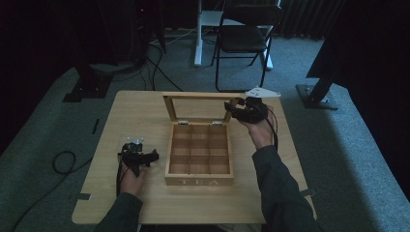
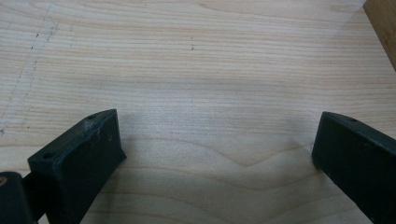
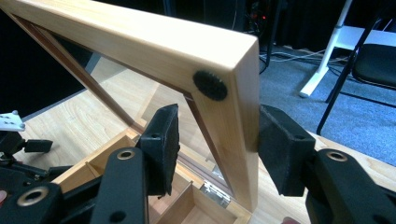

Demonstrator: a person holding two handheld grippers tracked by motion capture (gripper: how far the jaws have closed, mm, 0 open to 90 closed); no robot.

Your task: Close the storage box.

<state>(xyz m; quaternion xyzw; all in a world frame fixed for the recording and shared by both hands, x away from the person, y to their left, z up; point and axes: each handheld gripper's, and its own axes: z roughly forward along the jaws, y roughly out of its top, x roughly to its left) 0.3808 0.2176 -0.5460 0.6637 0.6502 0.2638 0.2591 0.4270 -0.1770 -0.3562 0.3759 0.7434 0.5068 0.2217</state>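
- The tea box (image 1: 199, 159) sits in the middle of the high view on the table (image 1: 145, 104), with "TEA" lettered on its front wall. Its 9 compartments, 3 rows of 3, look empty.
- Its lid (image 1: 200, 107) stands raised at the back on its hinges: a wooden frame around a clear pane, the top rail toward the upper middle of the frame.
- My right gripper (image 1: 240, 110) is at the lid's right side rail. In the right gripper view the rail (image 3: 233, 126) runs between my 2 jaws. The right pad (image 3: 275, 144) looks to be touching the wood and the left pad (image 3: 161, 147) stands just off it, so the jaws straddle the rail, not yet clamped.
- My left gripper (image 1: 138, 157) rests low at the left of the box, well apart from it. In the left gripper view its jaws are spread wide over bare wood, holding nothing.
- How it will handle, as I judge it: the frame is stiff and light, smooth enough to slip, and the pane looks fragile. I would take the wooden rail only, near the free corner by the black bumper (image 3: 210, 85), and swing it gently, since the hinges look small.
- The box may slide; my free tongs could steady its left wall.
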